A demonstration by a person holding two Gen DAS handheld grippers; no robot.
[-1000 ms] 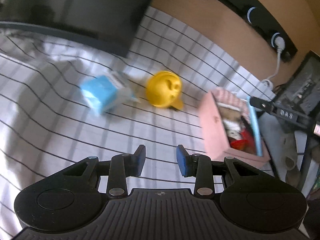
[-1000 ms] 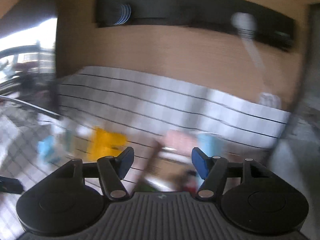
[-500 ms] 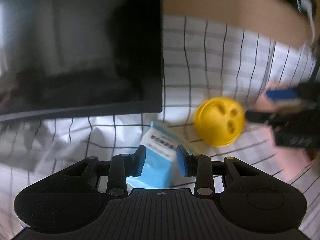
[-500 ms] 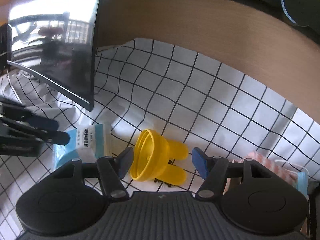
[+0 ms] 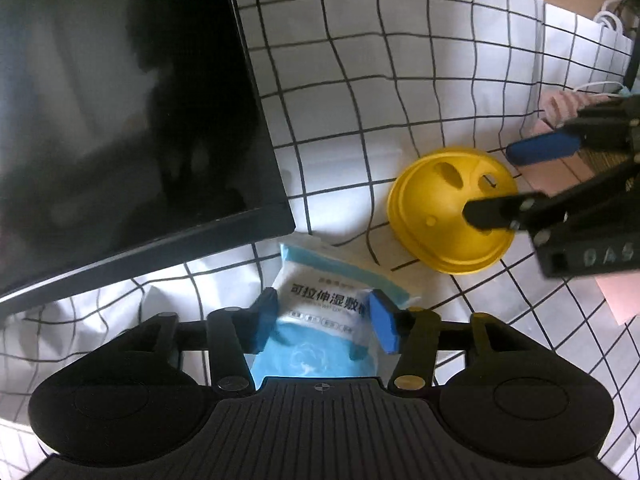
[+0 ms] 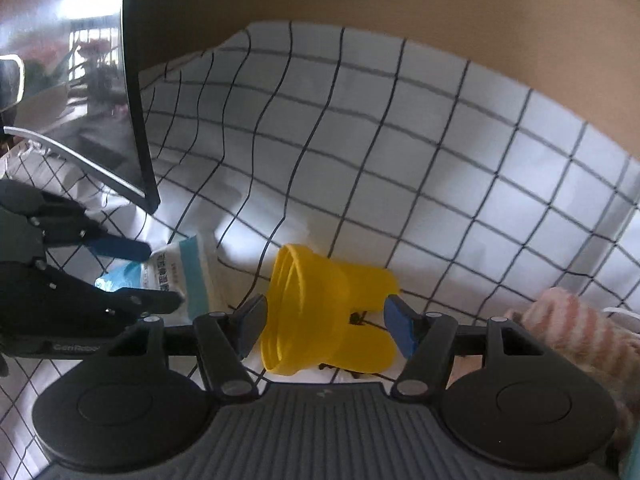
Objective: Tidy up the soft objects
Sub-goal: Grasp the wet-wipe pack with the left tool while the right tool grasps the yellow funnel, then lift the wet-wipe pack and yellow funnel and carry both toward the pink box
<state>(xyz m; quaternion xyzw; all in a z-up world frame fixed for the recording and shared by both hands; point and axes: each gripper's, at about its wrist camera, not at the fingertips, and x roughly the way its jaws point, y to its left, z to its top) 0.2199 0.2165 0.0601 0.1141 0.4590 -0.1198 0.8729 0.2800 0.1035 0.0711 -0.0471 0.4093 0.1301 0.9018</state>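
1. Low in the left wrist view, the left claw stands spread around a blue and white packet; the packet lies between its blue pads, and whether they touch it cannot be told.
2. That packet rests on the checked cloth covering the surface, just below the corner of a dark monitor that fills the upper left of the frame.
3. Right of centre in the same view lies a yellow soft toy, near the packet but apart from it.
4. From the right edge the right claw reaches in over the toy, one black finger crossing its face.
5. Low in the right wrist view, the right claw is released and wide, its pads either side of the yellow soft toy, not visibly pressing it.
6. At the left edge of that view the left claw straddles the packet.
7. A pink striped cloth shows at the lower right.
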